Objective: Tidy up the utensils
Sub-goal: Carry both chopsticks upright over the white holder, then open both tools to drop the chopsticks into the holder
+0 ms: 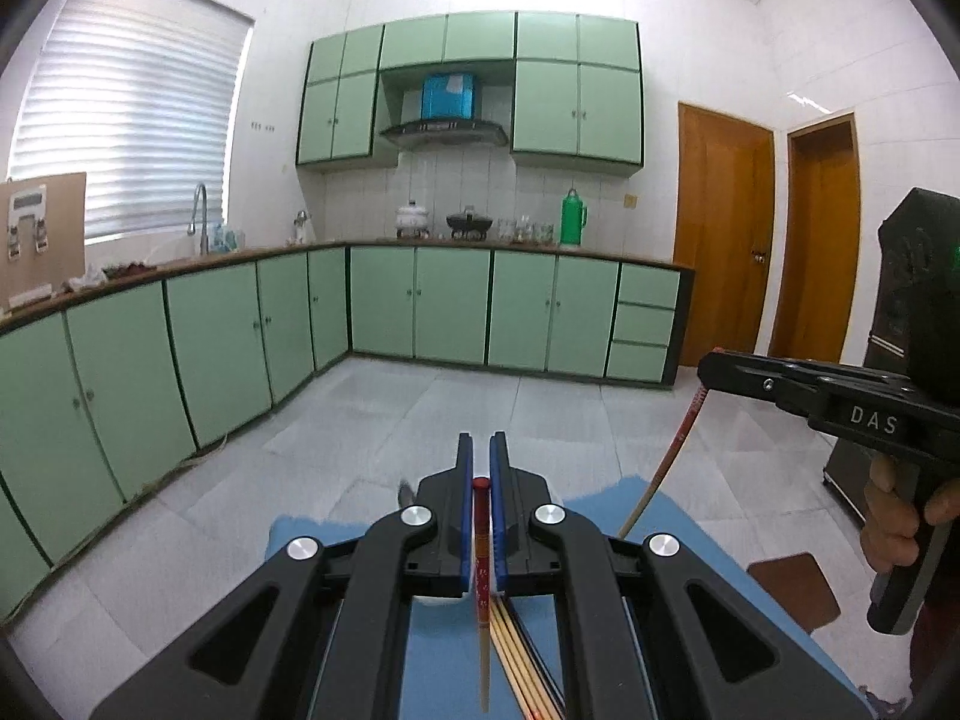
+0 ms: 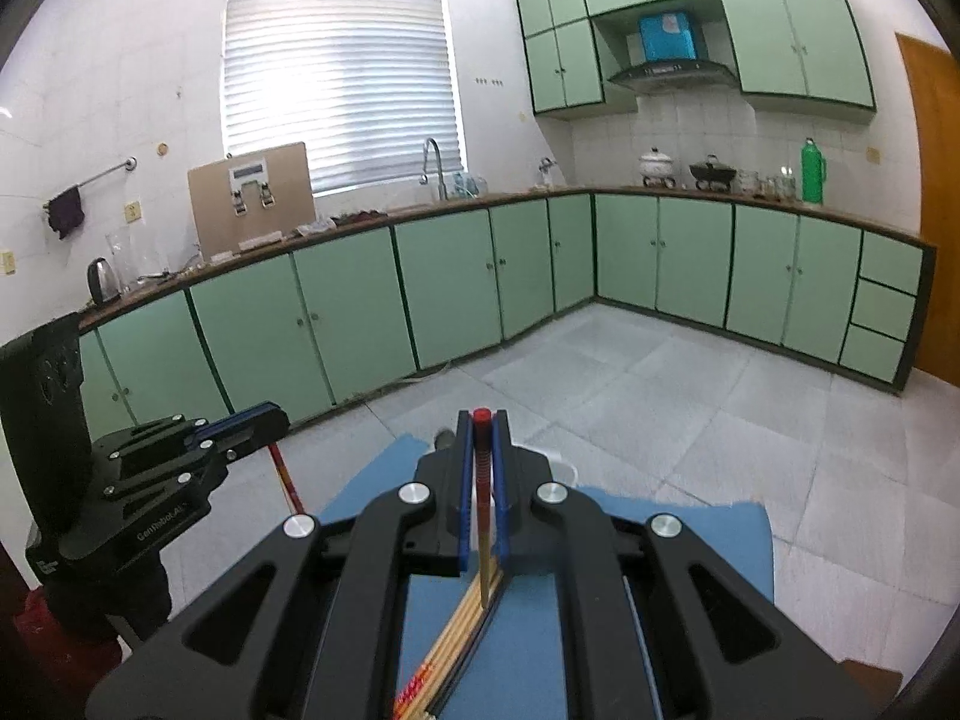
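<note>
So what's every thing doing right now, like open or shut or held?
Left tool: shut on a chopstick.
Right tool: shut on a second chopstick.
Chopstick bundle: lying on the blue mat.
Cabinet doors: shut.
Brown door: shut.
Blinds: down.

Left gripper (image 1: 480, 450): jaws clamped together, pointing slightly down toward far side. Right gripper (image 2: 483, 429): same clamped state, same slight downward tilt, held to right of left one. Hand (image 1: 900, 516) wraps right grip.
</note>
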Available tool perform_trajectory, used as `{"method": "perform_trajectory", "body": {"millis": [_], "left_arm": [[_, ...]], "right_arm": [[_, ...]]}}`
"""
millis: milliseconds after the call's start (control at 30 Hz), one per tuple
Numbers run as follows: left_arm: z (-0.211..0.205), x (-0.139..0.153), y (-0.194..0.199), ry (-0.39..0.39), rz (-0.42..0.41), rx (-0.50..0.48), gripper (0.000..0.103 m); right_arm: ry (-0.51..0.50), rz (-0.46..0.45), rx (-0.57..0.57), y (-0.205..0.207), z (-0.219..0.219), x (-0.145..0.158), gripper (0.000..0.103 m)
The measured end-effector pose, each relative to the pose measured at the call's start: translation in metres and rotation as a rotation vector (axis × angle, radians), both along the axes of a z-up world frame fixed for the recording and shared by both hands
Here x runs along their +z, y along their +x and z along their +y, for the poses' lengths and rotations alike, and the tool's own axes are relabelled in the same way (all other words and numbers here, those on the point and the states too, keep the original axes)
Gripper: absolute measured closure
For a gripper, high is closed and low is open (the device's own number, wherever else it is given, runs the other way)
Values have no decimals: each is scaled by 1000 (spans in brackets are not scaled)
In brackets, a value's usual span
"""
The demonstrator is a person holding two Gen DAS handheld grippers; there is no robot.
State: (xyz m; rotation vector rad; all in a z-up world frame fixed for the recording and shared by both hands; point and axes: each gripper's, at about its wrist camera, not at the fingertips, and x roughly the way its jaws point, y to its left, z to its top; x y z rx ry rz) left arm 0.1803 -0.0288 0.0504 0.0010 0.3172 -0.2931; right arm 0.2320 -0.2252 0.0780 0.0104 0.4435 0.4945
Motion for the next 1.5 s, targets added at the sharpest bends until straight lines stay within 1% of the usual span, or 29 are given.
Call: {"method": "perform_trajectory", "body": {"millis": [133, 267, 333, 433, 533, 633, 733, 867, 1067, 1100, 1167, 1200, 1233, 1267, 1333, 1367, 1433, 1467, 1500], "left_arm": [[1, 22, 11, -18, -52, -9, 98], [0, 45, 34, -40, -83, -36, 98], [-2, 55, 47, -36, -106, -35, 98], [-5, 65, 65, -30, -141, -19, 98], [-9, 68, 77, -29, -183, 2, 98], [-14, 63, 92, -28, -205, 17, 98], [-17, 53, 103, -22, -198, 24, 98], [-20, 29, 120, -1, -155, 34, 98], [-22, -7, 144, 30, -43, 38, 97], [-21, -10, 144, 30, -33, 41, 97], [-18, -14, 141, 28, -13, 42, 91], [-17, -14, 141, 28, -12, 45, 88], [-16, -16, 137, 29, -15, 46, 82], [-15, -14, 131, 32, -21, 50, 78], [-12, -15, 121, 40, -27, 59, 67], [-10, -15, 116, 41, -28, 62, 64], [-5, -17, 102, 36, -22, 74, 60], [-2, -18, 96, 35, -18, 83, 59], [1, -21, 85, 32, -14, 94, 54]], "right_arm": [[3, -34, 4, 12, 1, 20, 98], [-1, -52, 0, 29, 0, 35, 98], [-12, -70, -7, 37, 1, 40, 98], [-26, -75, -19, 52, 4, 44, 98], [-38, -84, -36, 66, 5, 42, 98], [-52, -91, -54, 79, 7, 38, 98], [-57, -73, -64, 93, 10, 26, 98], [-74, -49, -82, 108, 16, 6, 98], [-104, 19, -93, 124, 26, -25, 97], [-108, 34, -92, 126, 27, -30, 95], [-116, 43, -95, 125, 27, -35, 85], [-116, 42, -99, 122, 27, -37, 77], [-112, 39, -105, 120, 25, -37, 67], [-107, 33, -110, 117, 24, -36, 63], [-91, 6, -130, 107, 17, -31, 54], [-89, -2, -136, 104, 15, -29, 51], [-85, -29, -157, 92, 8, -26, 38], [-83, -40, -167, 85, 5, -26, 34], [-83, -49, -175, 78, 1, -27, 31]]}}
